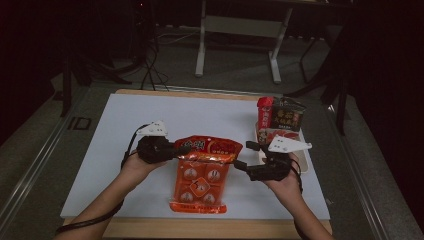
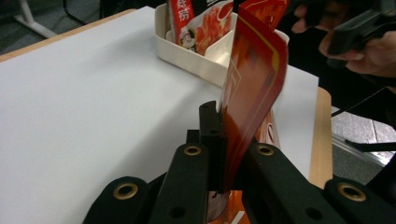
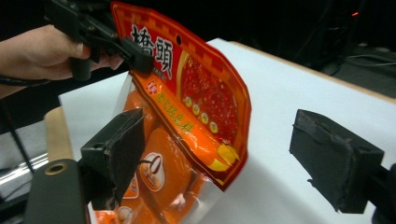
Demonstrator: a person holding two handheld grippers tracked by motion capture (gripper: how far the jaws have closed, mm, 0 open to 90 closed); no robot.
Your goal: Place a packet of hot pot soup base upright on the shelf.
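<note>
1. Left gripper (image 1: 181, 149): the jaws are clamped on the upper left corner of the orange snack bag (image 1: 204, 172). In the left gripper view the bag's red header (image 2: 250, 88) stands edge-on between the black jaws, pinched flat.
2. Orange snack bag: it hangs over the white table top (image 1: 150, 130), lifted at its header, with its lower edge near the table's front edge. Its clear lower part shows small round packets.
3. Right gripper (image 1: 243, 155): it sits just right of the bag's header with the jaws spread wide. In the right gripper view one pad (image 3: 119, 144) lies against the bag, the other pad (image 3: 334, 156) stands well apart, so nothing is gripped.
4. White tray (image 1: 303, 160): it stands right of the bag, behind the right gripper, and holds upright red and dark packets (image 1: 281, 116).
</note>
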